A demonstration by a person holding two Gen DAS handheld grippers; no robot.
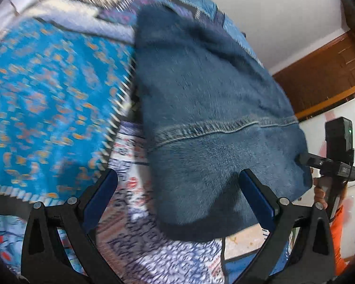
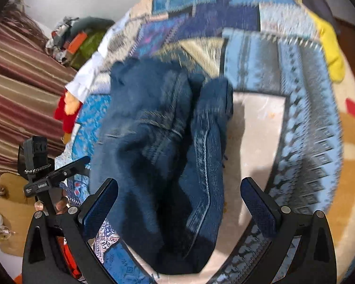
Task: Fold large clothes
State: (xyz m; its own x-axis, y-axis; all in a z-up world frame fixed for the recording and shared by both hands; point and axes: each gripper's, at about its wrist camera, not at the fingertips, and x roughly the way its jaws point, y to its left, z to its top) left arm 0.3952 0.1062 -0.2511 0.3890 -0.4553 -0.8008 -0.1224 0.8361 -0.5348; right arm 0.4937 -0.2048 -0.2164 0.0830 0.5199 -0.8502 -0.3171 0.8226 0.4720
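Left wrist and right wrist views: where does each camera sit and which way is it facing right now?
Left wrist: on the left gripper, looking over the jeans on the patchwork bedspread; the right gripper and hand show at right.
Right wrist: on the right gripper, looking along the jeans; the left gripper shows at left.
Shared: jeans, bedspread.

Beyond the jaws in the right wrist view spreads a patchwork bedcover (image 2: 253, 54) of blue, grey and beige panels. Far left of the jaws hangs a striped maroon curtain (image 2: 19, 75), with a heap of mixed items (image 2: 71, 37) just past it. Upper right lies a yellow cloth (image 2: 331, 47). In the left wrist view, brown wooden cabinets (image 1: 324, 71) stand to the right, above the jaws.
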